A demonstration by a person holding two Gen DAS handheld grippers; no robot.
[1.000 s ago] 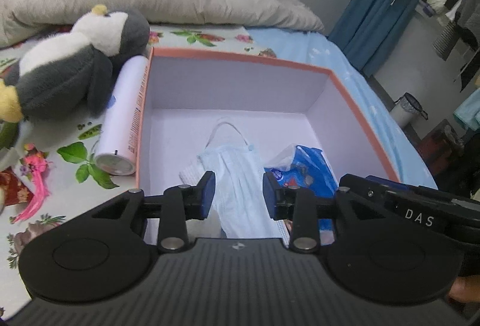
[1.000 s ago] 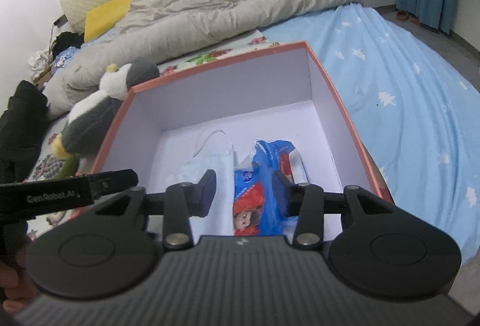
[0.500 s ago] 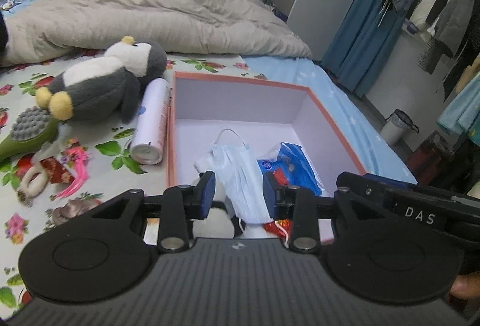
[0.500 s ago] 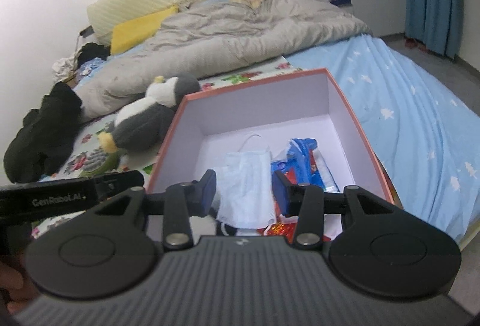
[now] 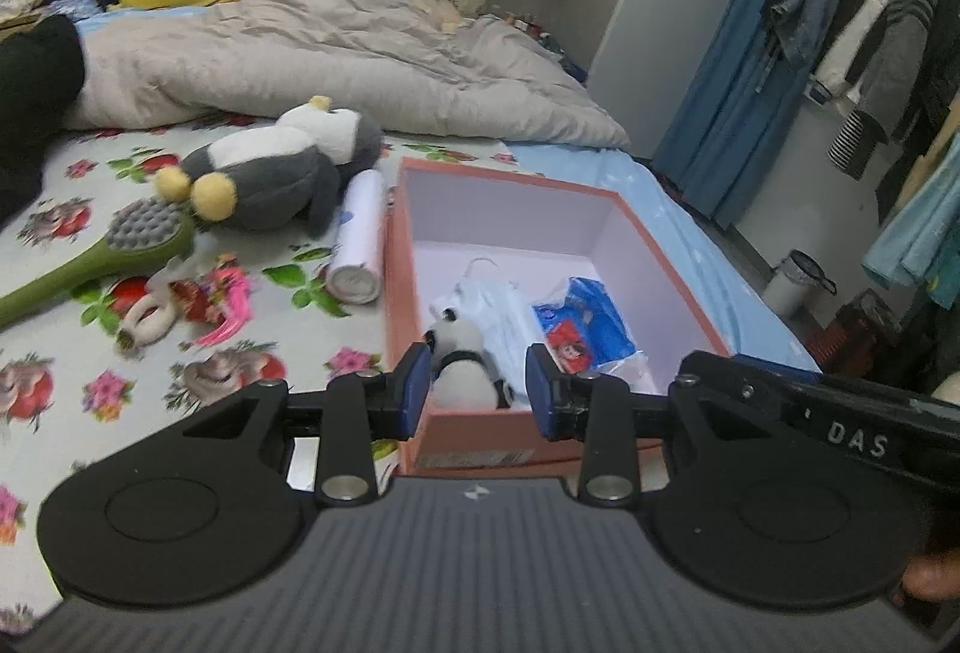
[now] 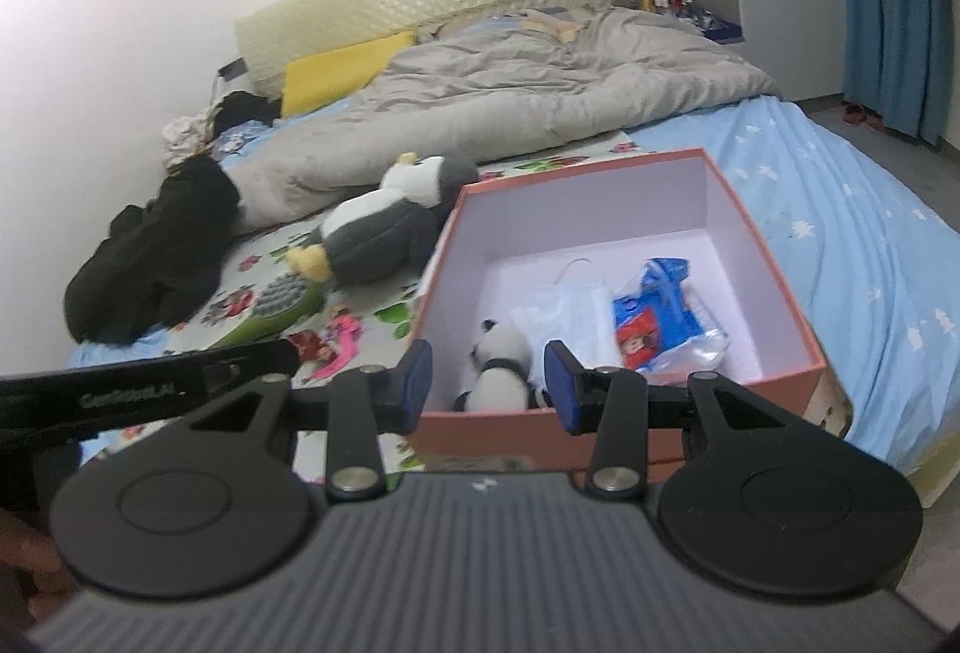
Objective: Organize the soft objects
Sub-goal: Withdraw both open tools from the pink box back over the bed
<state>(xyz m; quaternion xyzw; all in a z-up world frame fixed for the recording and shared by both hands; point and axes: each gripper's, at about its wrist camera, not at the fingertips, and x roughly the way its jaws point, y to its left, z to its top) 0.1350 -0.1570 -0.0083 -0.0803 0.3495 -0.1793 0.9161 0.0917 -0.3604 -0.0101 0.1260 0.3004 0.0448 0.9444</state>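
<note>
Penguin plush (image 5: 270, 173) lies outside on the floral sheet, left of the salmon box (image 5: 474, 434), which holds a small panda toy (image 5: 462, 359), face mask (image 5: 501, 311) and blue packet (image 5: 585, 329). Left gripper (image 5: 478, 388) and right gripper (image 6: 488, 384) both hang before the box, jaws wide, holding nothing. A grab could snag the brush (image 5: 102, 257) (just beside the penguin). The panda's lower half is hidden behind the box wall.

I saw a matt cardboard box (image 5: 414, 293) holding a fluffy plush panda (image 5: 459, 362) and a glossy plastic packet (image 5: 585, 329). The grey penguin (image 5: 270, 173) beside it looked like soft pile cloth, the quilt (image 6: 540, 95) crumpled matt fabric.
</note>
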